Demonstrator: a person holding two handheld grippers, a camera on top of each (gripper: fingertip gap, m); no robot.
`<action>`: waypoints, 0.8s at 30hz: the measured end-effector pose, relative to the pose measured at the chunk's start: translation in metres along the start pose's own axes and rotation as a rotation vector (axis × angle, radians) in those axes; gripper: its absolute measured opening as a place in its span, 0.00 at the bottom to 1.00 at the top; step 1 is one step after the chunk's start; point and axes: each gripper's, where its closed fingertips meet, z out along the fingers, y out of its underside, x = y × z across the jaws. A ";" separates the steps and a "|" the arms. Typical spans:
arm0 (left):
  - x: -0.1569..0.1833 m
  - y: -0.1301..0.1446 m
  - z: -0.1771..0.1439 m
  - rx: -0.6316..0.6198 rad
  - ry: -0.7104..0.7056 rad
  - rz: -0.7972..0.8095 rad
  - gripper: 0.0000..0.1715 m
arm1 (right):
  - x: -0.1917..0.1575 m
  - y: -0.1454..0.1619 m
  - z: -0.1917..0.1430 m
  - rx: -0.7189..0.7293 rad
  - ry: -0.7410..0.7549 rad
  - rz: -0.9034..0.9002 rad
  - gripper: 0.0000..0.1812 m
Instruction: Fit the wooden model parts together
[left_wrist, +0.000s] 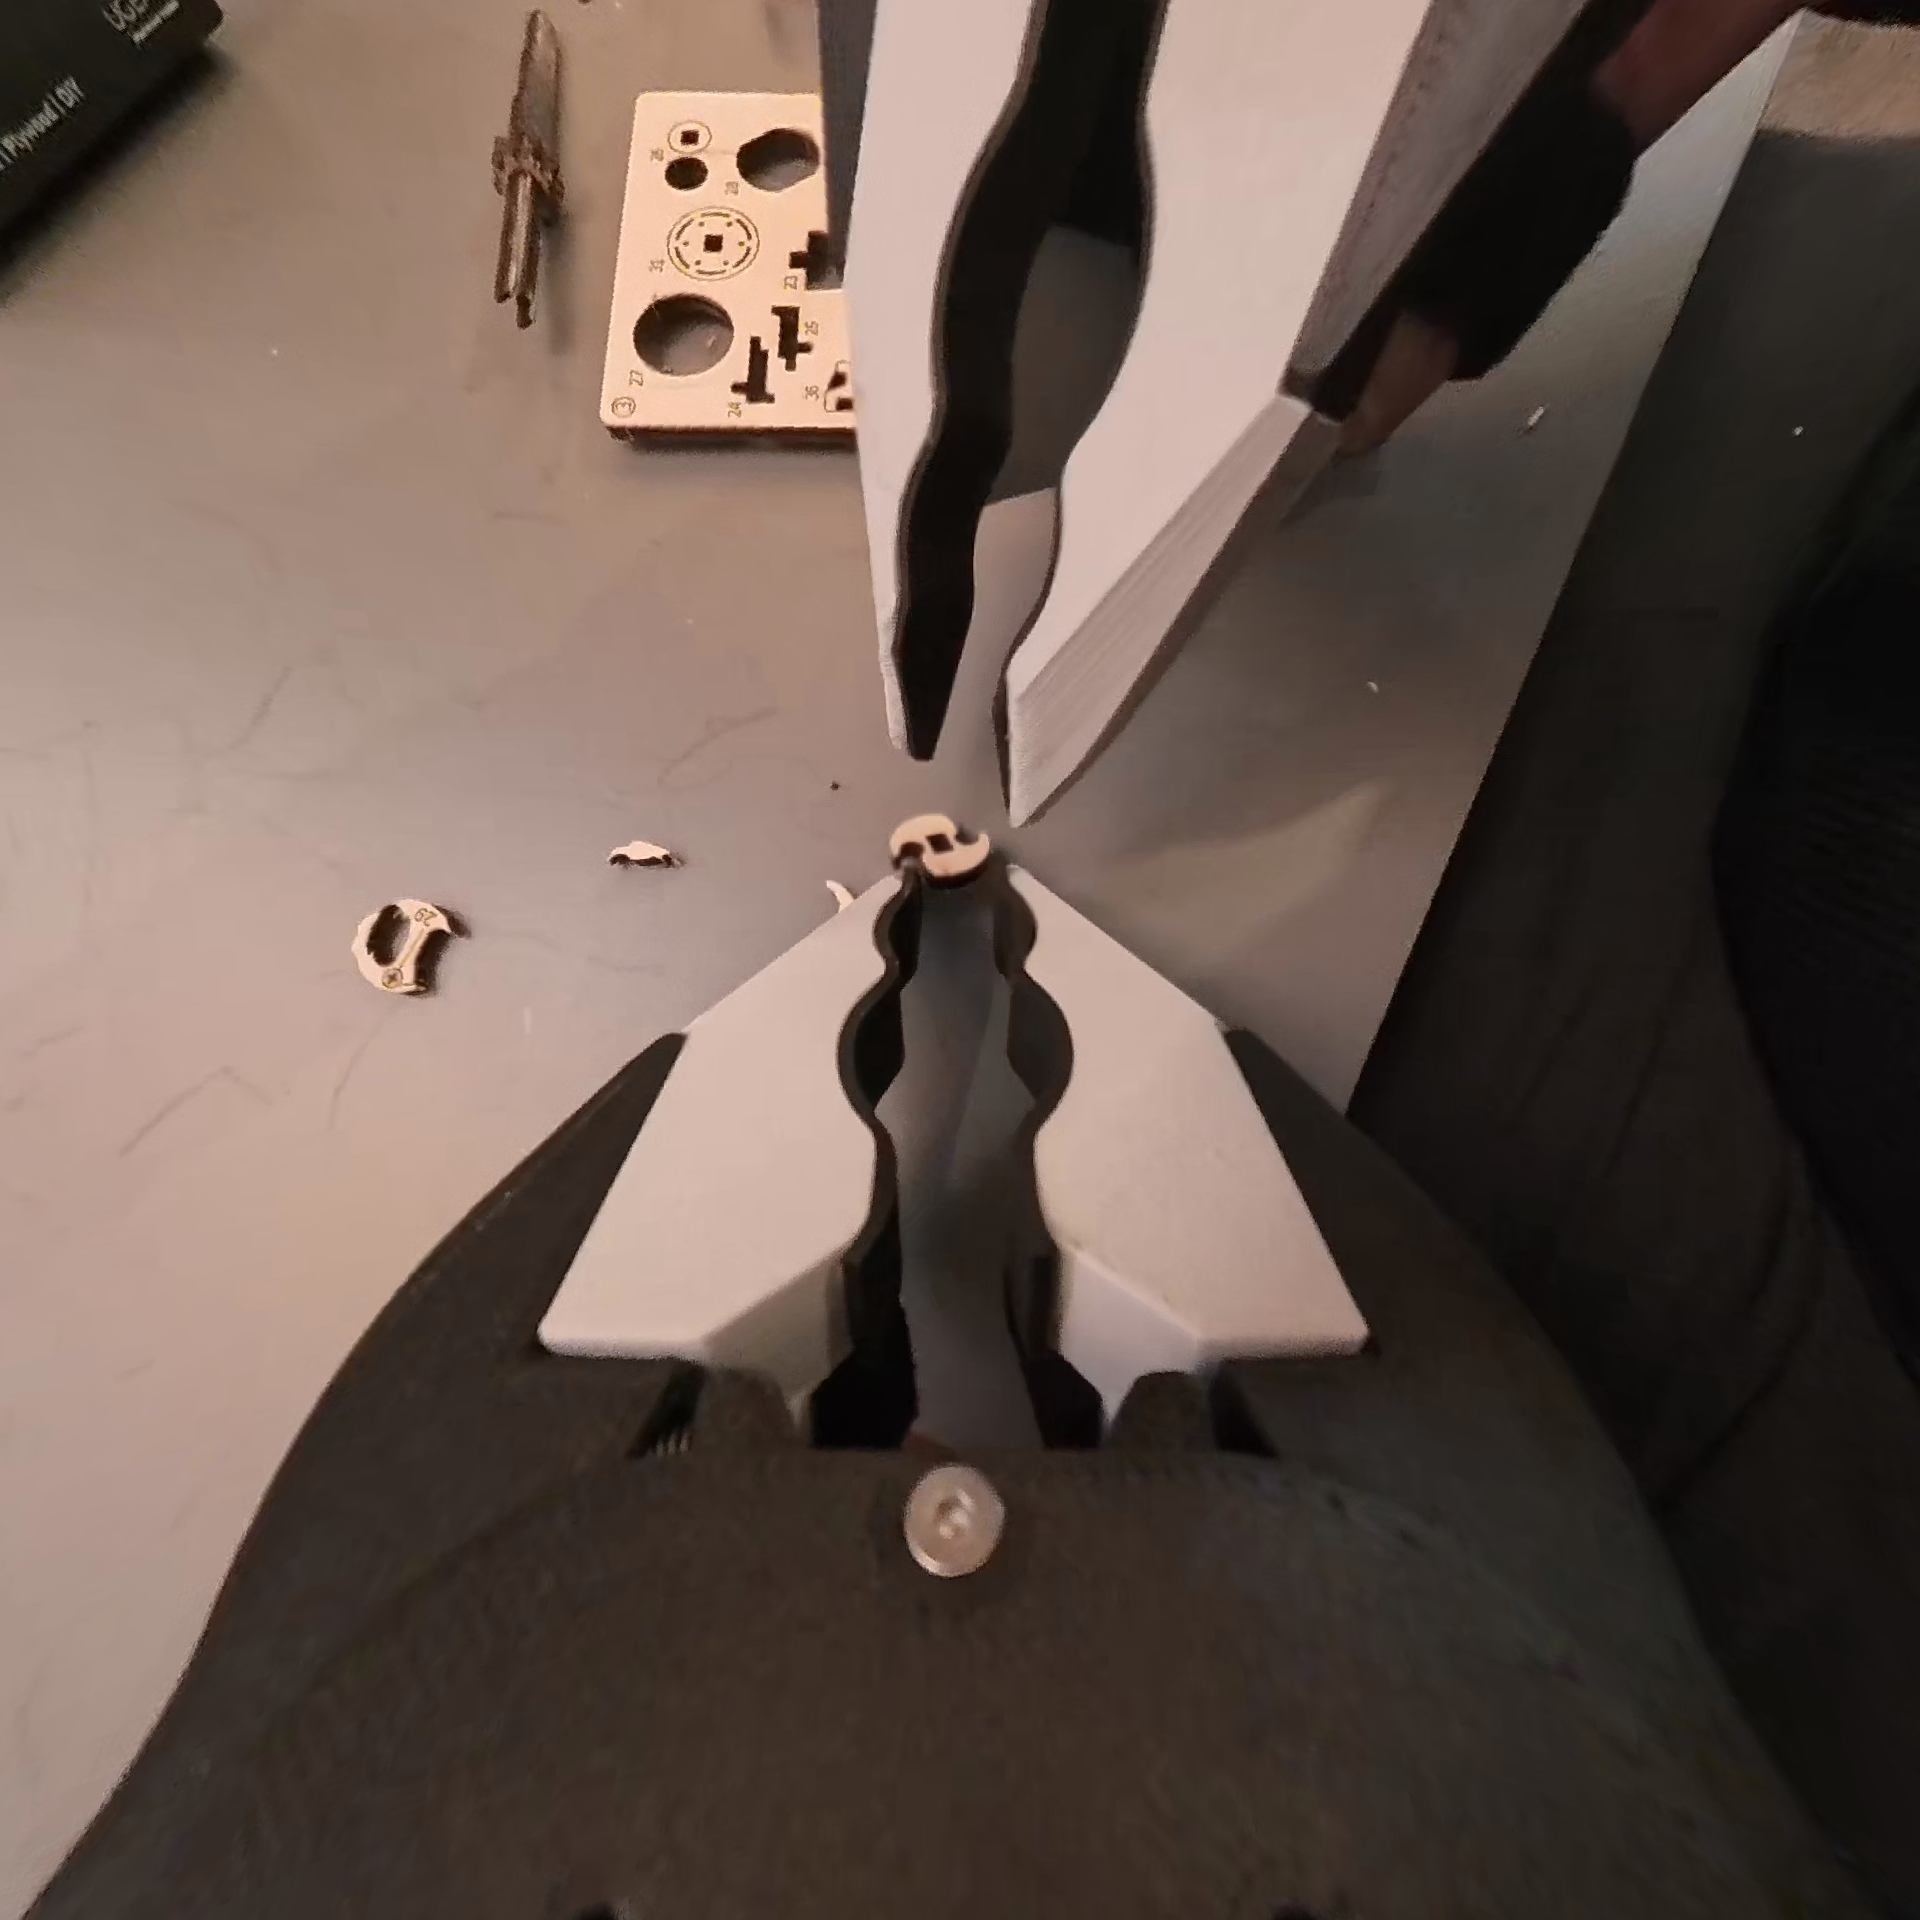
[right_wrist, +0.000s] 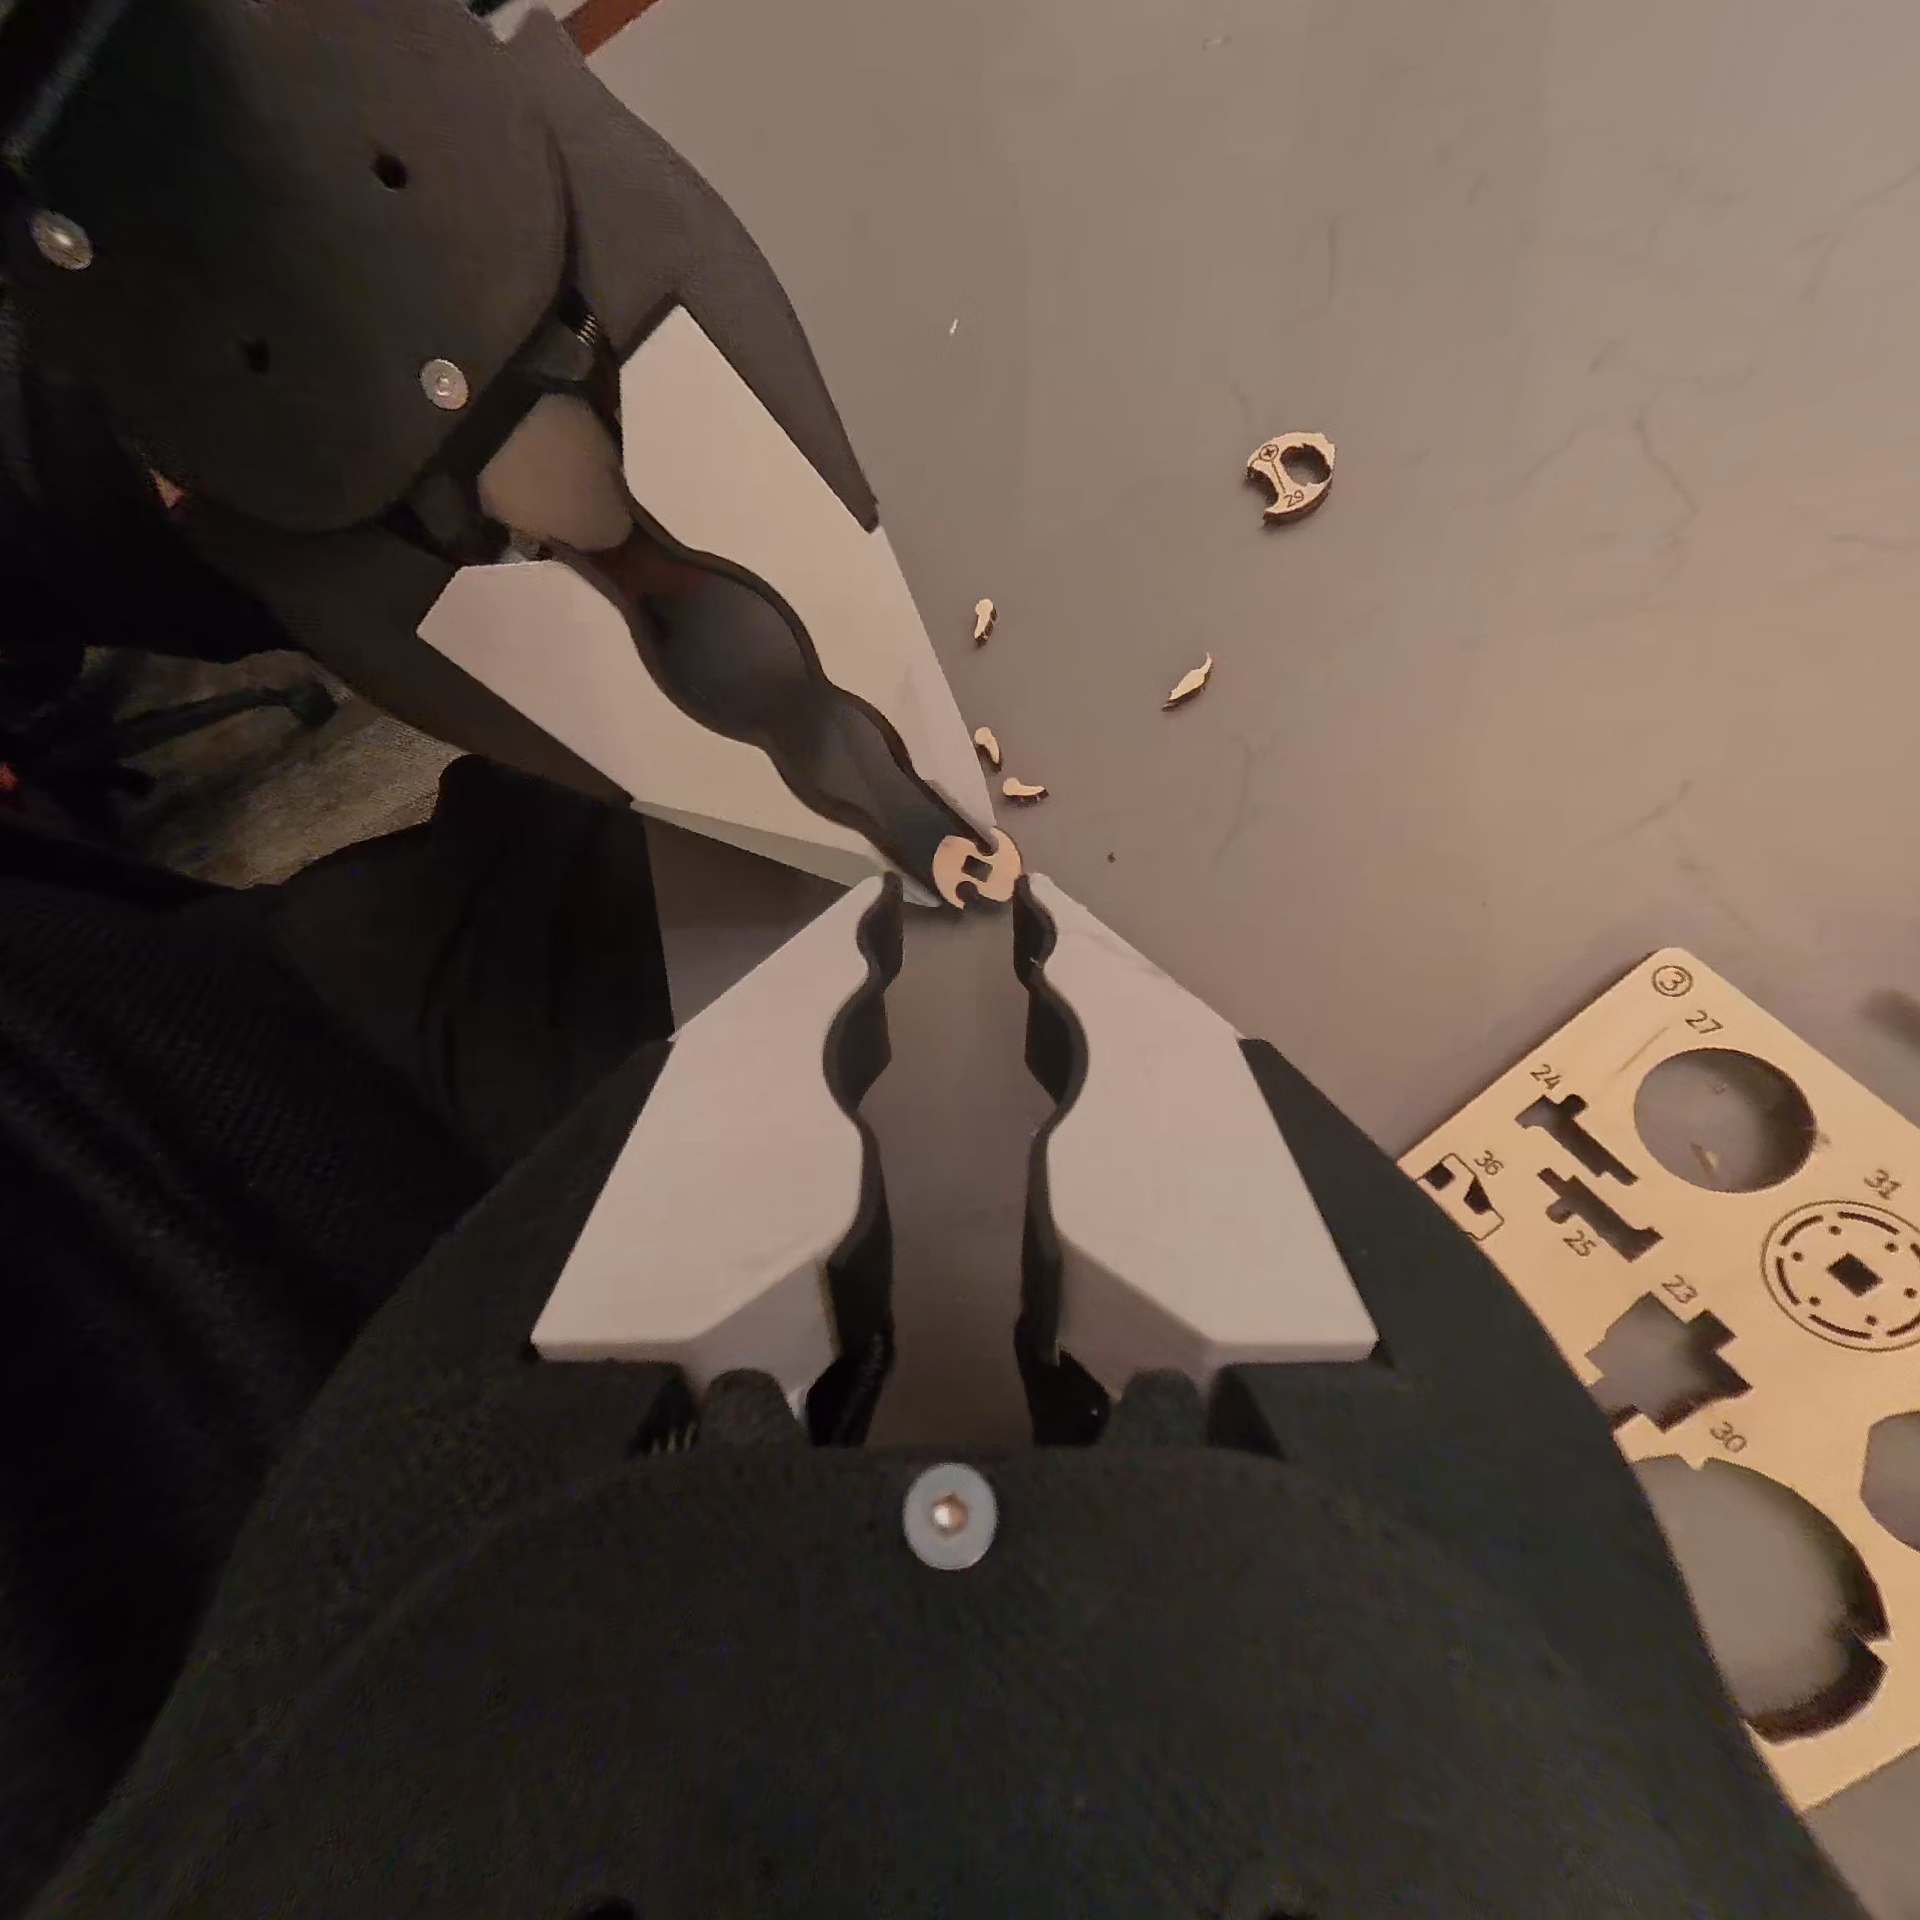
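Note:
A small round wooden disc (left_wrist: 938, 850) with a square hole and edge notches is held just above the grey table (left_wrist: 312, 623). My left gripper (left_wrist: 953, 881) is shut on it at the fingertips. In the right wrist view the left gripper (right_wrist: 961, 836) comes in from the upper left and pinches the disc (right_wrist: 977, 864). My right gripper (right_wrist: 956, 888) is open, its tips on either side of the disc's lower edge. In the left wrist view the right gripper (left_wrist: 966, 784) hangs down from the top, just beyond the disc.
A wooden sheet (left_wrist: 727, 281) with cut-outs lies at the back; it also shows in the right wrist view (right_wrist: 1714, 1299). A small loose numbered piece (left_wrist: 403, 948) (right_wrist: 1290, 476) and scraps (left_wrist: 644, 855) lie nearby. A dark pointed assembly (left_wrist: 528, 177) and a black box (left_wrist: 83, 94) lie farther off. Left and right tips are no more than a few centimetres apart. Between my left fingertips and the small loose numbered piece (right_wrist: 1290, 476) there is roughly 9 cm. Seen from the left wrist view (left_wrist: 409, 930) as well.

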 end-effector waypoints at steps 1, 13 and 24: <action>0.001 0.001 -0.001 -0.007 -0.001 0.013 0.09 | 0.000 0.001 0.001 -0.007 0.000 -0.003 0.10; -0.011 0.006 -0.017 -0.027 -0.042 -0.013 0.13 | -0.001 0.006 0.014 -0.056 0.074 -0.091 0.13; -0.006 0.005 -0.004 -0.073 0.012 -0.016 0.14 | -0.001 0.010 0.010 -0.057 0.070 -0.084 0.11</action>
